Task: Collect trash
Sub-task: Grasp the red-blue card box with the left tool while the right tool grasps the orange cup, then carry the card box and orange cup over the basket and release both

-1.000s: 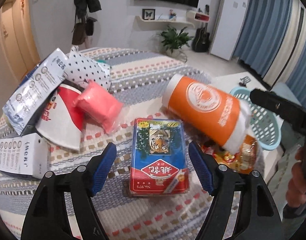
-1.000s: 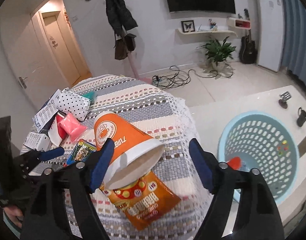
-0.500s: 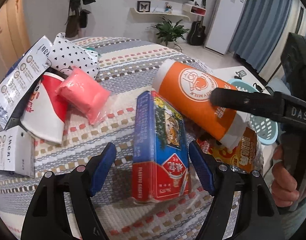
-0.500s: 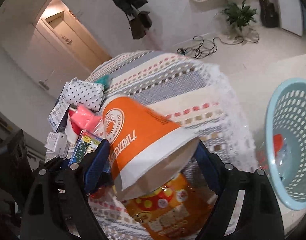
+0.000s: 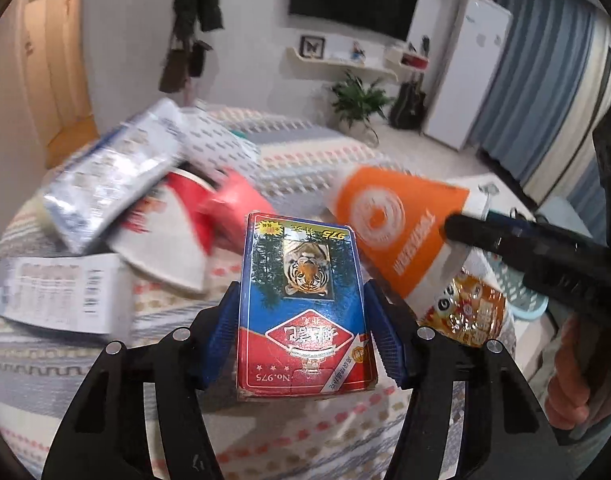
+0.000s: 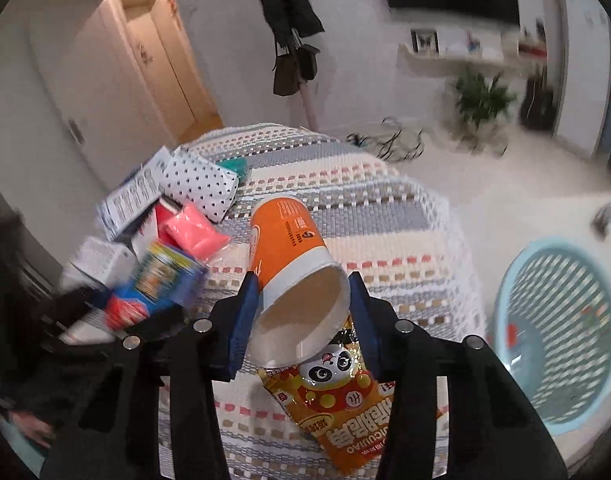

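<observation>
A blue and red card box with a tiger picture (image 5: 303, 300) stands on end between the blue pads of my left gripper (image 5: 302, 288). The jaws are closing and the pads press its two sides, with the box raised off the striped cloth. An orange paper cup (image 6: 289, 248) lies with its mouth toward the right wrist camera. My right gripper (image 6: 302, 280) is closing, and its pads grip the cup near the white rim. Below the cup lies an orange snack bag (image 6: 345, 408). In the left wrist view, the cup (image 5: 397, 232) appears at the right.
A light blue basket (image 6: 513, 276) stands on the floor to the right of the table. At the table's left are a pink packet (image 6: 193, 232), a dotted pouch (image 6: 201, 184), a red and white paper bowl (image 5: 165, 240) and white cartons (image 5: 61, 296). A hand (image 5: 569, 384) holds the right gripper.
The card box went from lying flat to standing, and my left jaws closed on it and lifted it. My right jaws moved around the cup's mouth and closed on it.
</observation>
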The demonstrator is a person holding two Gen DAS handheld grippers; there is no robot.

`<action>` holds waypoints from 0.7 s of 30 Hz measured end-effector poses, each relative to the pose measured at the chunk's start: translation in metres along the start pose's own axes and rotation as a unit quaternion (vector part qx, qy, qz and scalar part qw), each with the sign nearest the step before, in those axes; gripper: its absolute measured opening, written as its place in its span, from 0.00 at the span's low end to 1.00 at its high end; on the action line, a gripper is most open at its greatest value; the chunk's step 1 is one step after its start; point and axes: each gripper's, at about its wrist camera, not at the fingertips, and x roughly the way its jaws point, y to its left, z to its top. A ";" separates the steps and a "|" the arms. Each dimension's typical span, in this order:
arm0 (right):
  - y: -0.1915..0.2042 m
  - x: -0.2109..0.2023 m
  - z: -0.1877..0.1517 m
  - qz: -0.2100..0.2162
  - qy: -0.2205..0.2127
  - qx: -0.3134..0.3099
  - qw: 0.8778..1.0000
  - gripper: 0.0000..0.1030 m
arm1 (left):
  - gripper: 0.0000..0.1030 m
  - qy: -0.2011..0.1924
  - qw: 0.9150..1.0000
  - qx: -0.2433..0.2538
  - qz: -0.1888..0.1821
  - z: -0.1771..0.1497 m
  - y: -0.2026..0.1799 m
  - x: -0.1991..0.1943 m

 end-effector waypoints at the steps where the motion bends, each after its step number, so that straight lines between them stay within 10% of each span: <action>1: 0.006 0.000 0.000 -0.010 -0.001 -0.012 1.000 0.41 | 0.57 -0.006 1.000 -0.006 0.003 0.000 0.006 -0.006; 13: 0.037 0.041 -0.005 0.008 0.043 -0.009 0.999 0.43 | 0.57 -0.023 0.999 -0.038 0.015 -0.006 0.032 -0.033; 21: 0.026 0.003 0.005 -0.009 -0.015 0.001 1.000 0.35 | 0.57 -0.048 0.999 -0.016 0.006 0.015 0.013 -0.049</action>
